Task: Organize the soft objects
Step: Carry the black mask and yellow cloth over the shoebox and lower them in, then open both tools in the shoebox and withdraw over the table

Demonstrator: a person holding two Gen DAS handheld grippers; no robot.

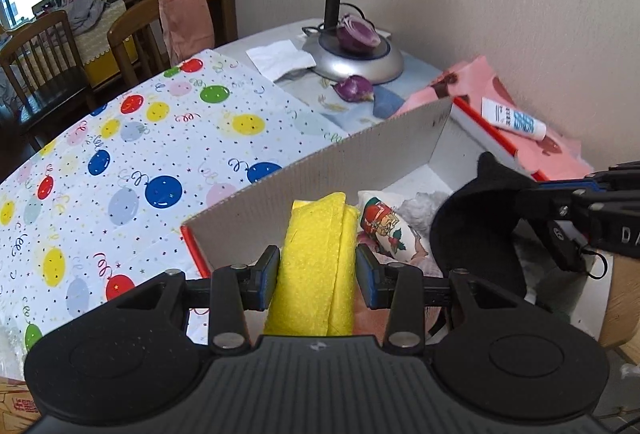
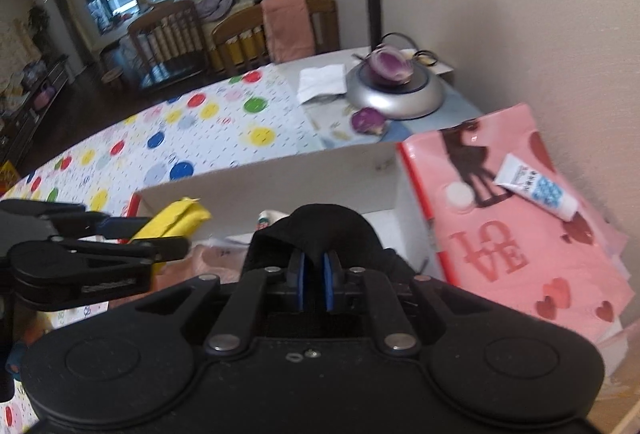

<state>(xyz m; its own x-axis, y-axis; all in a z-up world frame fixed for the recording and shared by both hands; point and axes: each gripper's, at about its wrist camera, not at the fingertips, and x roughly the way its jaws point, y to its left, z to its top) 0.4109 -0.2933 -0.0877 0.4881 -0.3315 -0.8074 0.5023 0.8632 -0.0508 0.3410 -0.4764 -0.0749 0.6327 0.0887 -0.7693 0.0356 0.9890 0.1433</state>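
Filling the left hand-held gripper [image 1: 317,276]'s jaws, folded yellow cloth [image 1: 316,266] over box [image 1: 320,169].

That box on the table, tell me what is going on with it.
A person is packing soft things into the open cardboard box with a handheld gripper in each hand. The left gripper grips a folded yellow cloth over the box's near end. The right gripper holds a black fabric piece over the box. A printed sock and other soft items already lie inside.
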